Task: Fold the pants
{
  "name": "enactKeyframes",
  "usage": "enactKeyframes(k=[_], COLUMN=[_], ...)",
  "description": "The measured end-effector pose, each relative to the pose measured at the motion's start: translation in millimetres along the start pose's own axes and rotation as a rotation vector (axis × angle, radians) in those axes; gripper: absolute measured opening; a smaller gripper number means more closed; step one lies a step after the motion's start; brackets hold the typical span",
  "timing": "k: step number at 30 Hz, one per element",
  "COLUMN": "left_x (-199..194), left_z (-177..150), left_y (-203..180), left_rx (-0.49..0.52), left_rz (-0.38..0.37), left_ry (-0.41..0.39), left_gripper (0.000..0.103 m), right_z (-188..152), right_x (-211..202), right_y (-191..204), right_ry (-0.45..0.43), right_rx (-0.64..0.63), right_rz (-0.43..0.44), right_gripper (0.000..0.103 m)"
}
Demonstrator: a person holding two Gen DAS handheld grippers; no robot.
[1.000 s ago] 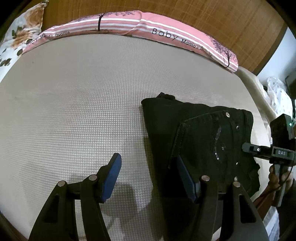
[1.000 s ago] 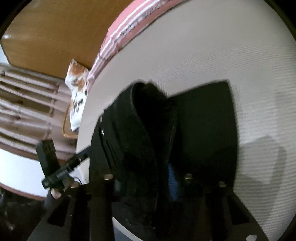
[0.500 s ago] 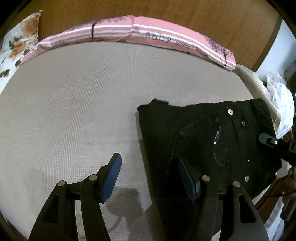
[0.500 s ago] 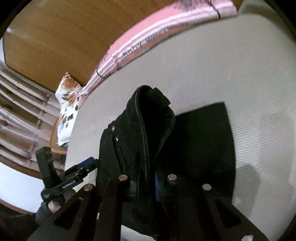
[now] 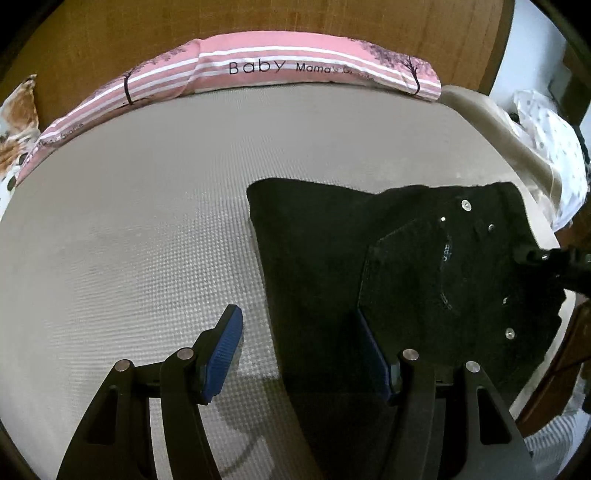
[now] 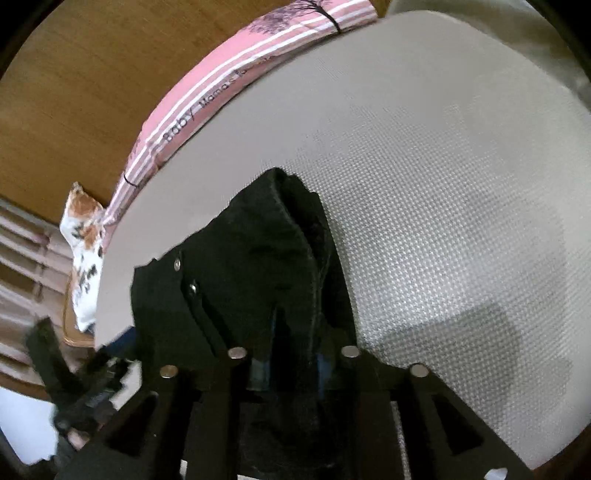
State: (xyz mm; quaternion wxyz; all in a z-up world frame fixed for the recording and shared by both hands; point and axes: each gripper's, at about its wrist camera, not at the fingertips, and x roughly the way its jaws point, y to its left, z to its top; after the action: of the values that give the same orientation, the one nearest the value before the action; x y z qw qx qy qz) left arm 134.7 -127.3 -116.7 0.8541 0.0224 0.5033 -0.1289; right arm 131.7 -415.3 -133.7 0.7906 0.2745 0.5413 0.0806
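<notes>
1. The left gripper (image 5: 297, 350) hangs low over the bed with its blue-padded jaws spread wide; one pad sits above the bare mattress (image 5: 140, 229), the other above the near edge of the black pants (image 5: 332, 258), and nothing is between them
2. The right gripper (image 6: 291, 360) is clamped on a raised ridge of the black pants (image 6: 258, 266), the dark cloth bunched up between its narrow jaws
3. The pants lie folded on the right part of the beige textured mattress (image 6: 443, 184), rear pocket and metal rivets facing up, waistband toward the bed's right edge
4. In the left wrist view the right gripper (image 5: 546, 256) shows at that right edge, touching the cloth
5. Farther back, a pink striped pillow (image 5: 295, 70) printed "Baby" lies along the wooden headboard (image 5: 295, 18)
6. A floral pillow (image 6: 83, 254) sits at the far left corner
</notes>
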Motion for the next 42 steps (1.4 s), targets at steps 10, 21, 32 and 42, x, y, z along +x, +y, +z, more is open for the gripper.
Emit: enactKeyframes(k=[10,21,32,42], left_x=[-16,-32,-27,-29], left_z=[-27,-42,-57,-57], left_y=[-1,-12,-25,-24], left_rx=[0.001,0.069,0.171,0.163], left_rz=[-0.053,-0.018,0.070,0.059], left_ry=[0.059,0.068,0.076,0.067], left_gripper=[0.063,0.063,0.063,0.063], right_z=[-35,-51,-58,-57], right_x=[-42,-70,-40,-41], right_y=[2,12,1,-3], right_ry=[-0.007,-0.098,-0.038,-0.034], right_rx=[-0.016,-0.032,-0.042,-0.010], right_rz=[0.030,-0.034,-0.144,-0.122], right_gripper=[0.034,0.011,0.011,0.015])
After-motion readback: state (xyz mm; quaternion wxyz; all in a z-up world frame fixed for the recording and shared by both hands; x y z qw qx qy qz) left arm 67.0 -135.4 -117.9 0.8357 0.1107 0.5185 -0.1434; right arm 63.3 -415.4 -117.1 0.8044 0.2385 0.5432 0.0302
